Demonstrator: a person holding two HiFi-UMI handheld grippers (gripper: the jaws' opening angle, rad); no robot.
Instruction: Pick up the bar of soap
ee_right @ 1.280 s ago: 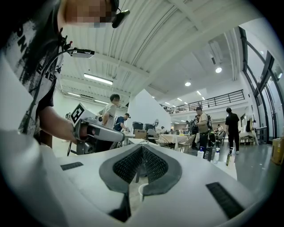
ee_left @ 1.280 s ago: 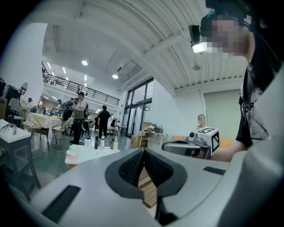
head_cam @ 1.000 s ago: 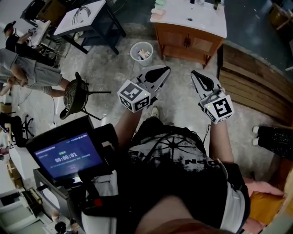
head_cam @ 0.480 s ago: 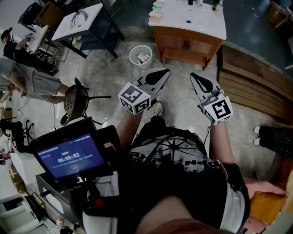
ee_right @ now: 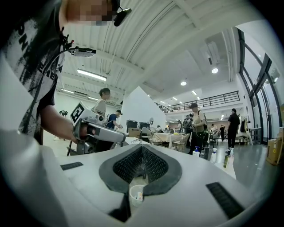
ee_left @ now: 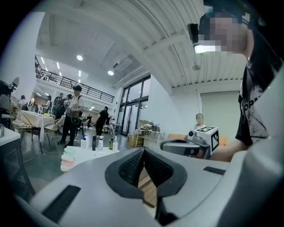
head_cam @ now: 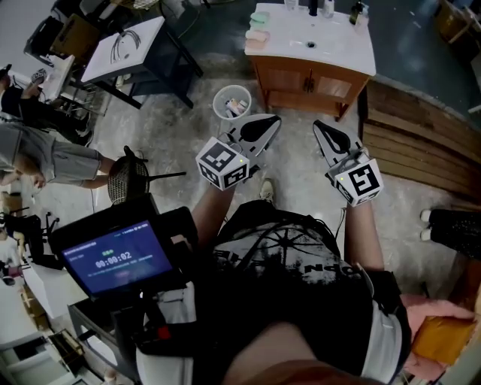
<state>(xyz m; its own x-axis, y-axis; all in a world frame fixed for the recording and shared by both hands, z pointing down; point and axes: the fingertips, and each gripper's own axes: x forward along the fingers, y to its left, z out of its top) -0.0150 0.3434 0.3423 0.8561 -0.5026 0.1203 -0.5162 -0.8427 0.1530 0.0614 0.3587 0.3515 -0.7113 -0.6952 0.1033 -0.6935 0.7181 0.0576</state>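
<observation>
While both grippers are carried side by side before the person's chest, the left gripper (head_cam: 272,120) has its jaws pressed fully together with nothing between them, and the right gripper (head_cam: 320,126) is likewise closed and empty; in each gripper view the ribbed pads meet along one line. Just ahead of the left fingertips and slightly to their left stands a white bin (head_cam: 231,101) on the floor, which also shows in the right gripper view through the gap beneath the closed pads. Farther ahead of both grippers stands a wooden washstand (head_cam: 338,51) with a white top and a sink. The soap bars (head_cam: 258,30) lie in a small stack at the left end of that top, well apart from either gripper and untouched; in the left gripper view the stack (ee_left: 68,158) appears to the left of the jaws, green above and pink below. Several bottles (head_cam: 325,7) stand along the back of the top. To the right of the right gripper run wooden planks (head_cam: 421,143). Well to the left of the left gripper sits a black chair (head_cam: 124,162), and near the person's left elbow a lit screen (head_cam: 116,256).
</observation>
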